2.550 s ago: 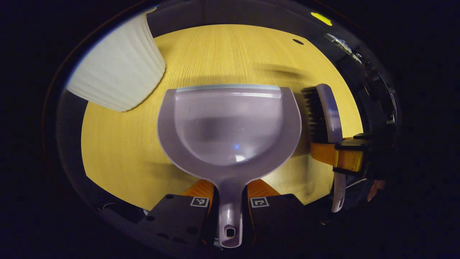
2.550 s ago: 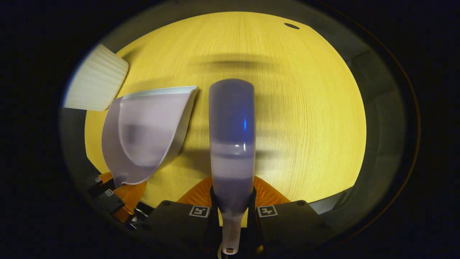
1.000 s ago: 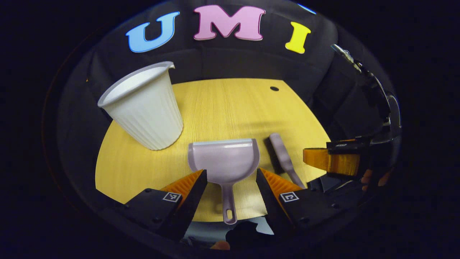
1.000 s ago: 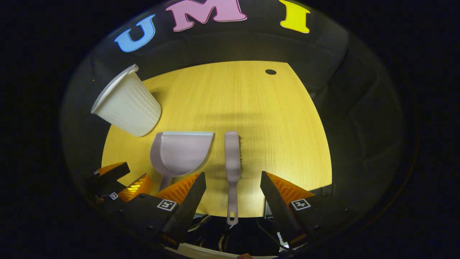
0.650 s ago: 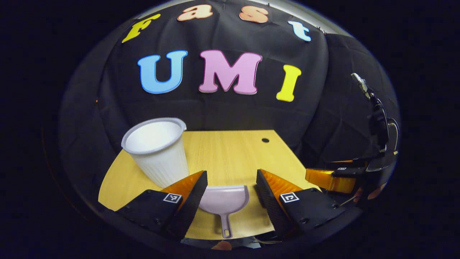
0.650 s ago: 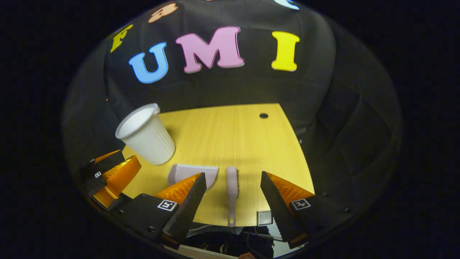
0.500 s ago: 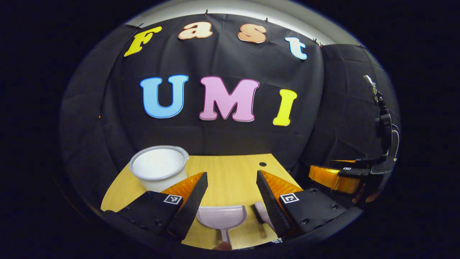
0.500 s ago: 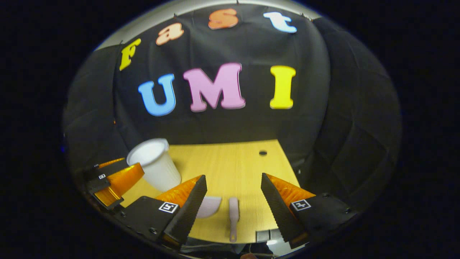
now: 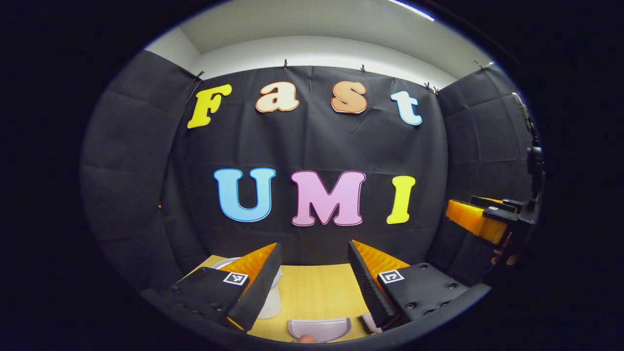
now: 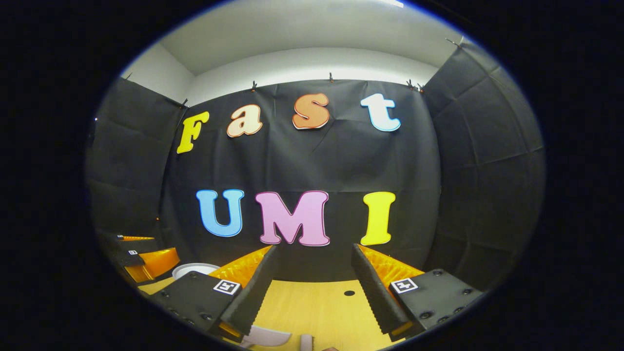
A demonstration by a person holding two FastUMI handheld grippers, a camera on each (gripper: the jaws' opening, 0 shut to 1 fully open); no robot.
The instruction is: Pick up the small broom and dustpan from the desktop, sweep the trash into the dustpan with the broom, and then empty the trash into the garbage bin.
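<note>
**Both grippers lifted and empty, tools lying low on the desktop**

Taking the desktop [image 9: 312, 297] as the landmark and going left to right: a white ribbed bin [image 9: 271, 302] stands on its left part, partly hidden behind a finger of the left gripper [image 9: 312, 253]. That gripper's fingers are spread apart with nothing between them. The dustpan [image 9: 319, 329] lies flat on the desktop's near edge, below and between those fingers, mouth toward the far wall; its handle is cut off at the bottom. Just right of it a sliver of the small broom [image 9: 368, 321] peeks out beside the finger.

In the right gripper view, the right gripper [image 10: 312, 253] is likewise spread and empty, aimed at the wall above the desktop. The dustpan [image 10: 265, 336] sits below its left finger, and the broom tip [image 10: 305, 343] lies nearly under the gap, its long axis apparently running toward the camera.

No trash is visible on the desktop. Any further move would mean tipping both grippers downward; the left is nearer the dustpan, the right nearer the broom.
</note>
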